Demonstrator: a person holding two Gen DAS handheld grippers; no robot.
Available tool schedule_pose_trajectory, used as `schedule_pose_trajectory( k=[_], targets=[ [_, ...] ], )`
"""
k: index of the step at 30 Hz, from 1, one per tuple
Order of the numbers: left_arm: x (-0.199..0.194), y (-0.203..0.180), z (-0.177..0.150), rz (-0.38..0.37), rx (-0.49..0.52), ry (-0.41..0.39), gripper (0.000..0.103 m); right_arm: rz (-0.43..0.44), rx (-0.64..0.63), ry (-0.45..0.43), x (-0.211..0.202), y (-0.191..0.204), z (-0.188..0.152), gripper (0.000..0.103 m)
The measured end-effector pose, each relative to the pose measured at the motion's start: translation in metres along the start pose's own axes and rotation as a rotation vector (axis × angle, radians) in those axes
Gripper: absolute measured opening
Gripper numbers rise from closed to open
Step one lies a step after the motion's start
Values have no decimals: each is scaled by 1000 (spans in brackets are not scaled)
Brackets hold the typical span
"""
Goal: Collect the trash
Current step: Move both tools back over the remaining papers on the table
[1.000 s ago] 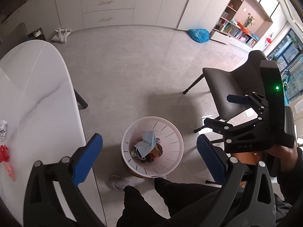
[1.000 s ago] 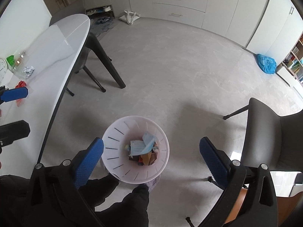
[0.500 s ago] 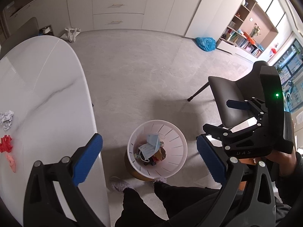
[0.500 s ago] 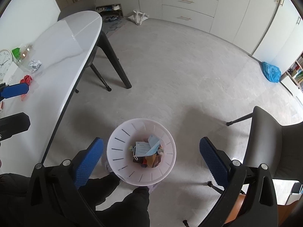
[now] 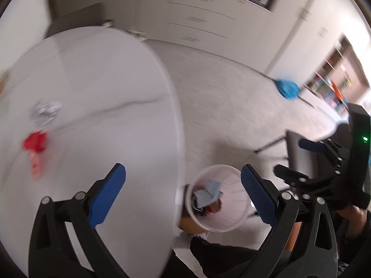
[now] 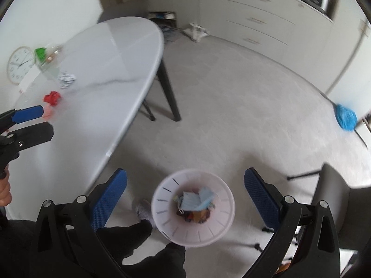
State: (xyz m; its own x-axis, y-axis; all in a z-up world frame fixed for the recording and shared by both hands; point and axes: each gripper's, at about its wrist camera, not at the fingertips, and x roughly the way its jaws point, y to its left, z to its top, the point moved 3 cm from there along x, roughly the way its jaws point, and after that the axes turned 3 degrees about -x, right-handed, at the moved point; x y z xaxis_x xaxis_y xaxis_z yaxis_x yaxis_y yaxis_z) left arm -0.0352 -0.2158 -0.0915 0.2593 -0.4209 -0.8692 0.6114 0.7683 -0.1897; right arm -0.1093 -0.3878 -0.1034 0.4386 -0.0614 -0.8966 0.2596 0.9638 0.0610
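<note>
No legible text, labels or numbers anywhere.

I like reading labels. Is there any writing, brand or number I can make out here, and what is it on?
Nothing legible.
Wall clock on the white table: dial numerals too small and blurred.
White card beside the clock: no readable text.
Right hand-held gripper: no readable marking.

A white slotted bin is sitting bottom centre, holding a blue mask. Red, pink and foil scraps are lying left.
</note>
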Motion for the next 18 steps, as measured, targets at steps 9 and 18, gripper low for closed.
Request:
schedule_pose_trajectory(
  k=[9,18],
  targets=[
    [-15,118,-6,203,-188,-47,95,108,-149,-16,27,83,67,100],
    [-3,212,-13,302,-282,-50,94,179,-250,-5,59,158,113,100]
  ],
)
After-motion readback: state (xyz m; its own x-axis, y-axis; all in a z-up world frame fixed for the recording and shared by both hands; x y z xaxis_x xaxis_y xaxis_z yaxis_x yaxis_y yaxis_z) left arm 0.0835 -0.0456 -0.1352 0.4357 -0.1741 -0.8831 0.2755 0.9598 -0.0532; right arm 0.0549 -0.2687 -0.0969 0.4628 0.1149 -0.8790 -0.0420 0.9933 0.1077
